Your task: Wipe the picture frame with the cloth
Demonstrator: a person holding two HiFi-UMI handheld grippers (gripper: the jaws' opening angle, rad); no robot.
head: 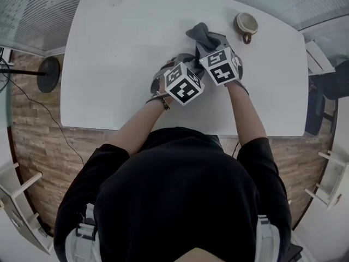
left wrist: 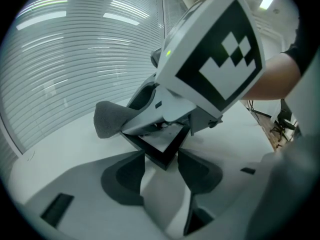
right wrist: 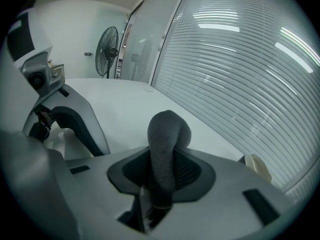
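Observation:
The black picture frame (left wrist: pixel 161 146) with a pale middle lies on the white table (head: pixel 120 64). Its near corner sits between the jaws of my left gripper (left wrist: pixel 161 176), and both pads touch its edges. My right gripper (right wrist: pixel 160 184) is shut on a rolled grey cloth (right wrist: pixel 167 149) that sticks up from its jaws. In the left gripper view the right gripper (left wrist: pixel 175 106) rests over the frame's far part, with the cloth (left wrist: pixel 107 118) poking out to the left. From the head view the marker cubes hide the frame, and only the cloth (head: pixel 200 34) shows beyond them.
A beige cup (head: pixel 246 23) stands at the table's far right, close to the right gripper's side. A floor fan (right wrist: pixel 107 44) stands past the table's left end. Window blinds run along the table's far side.

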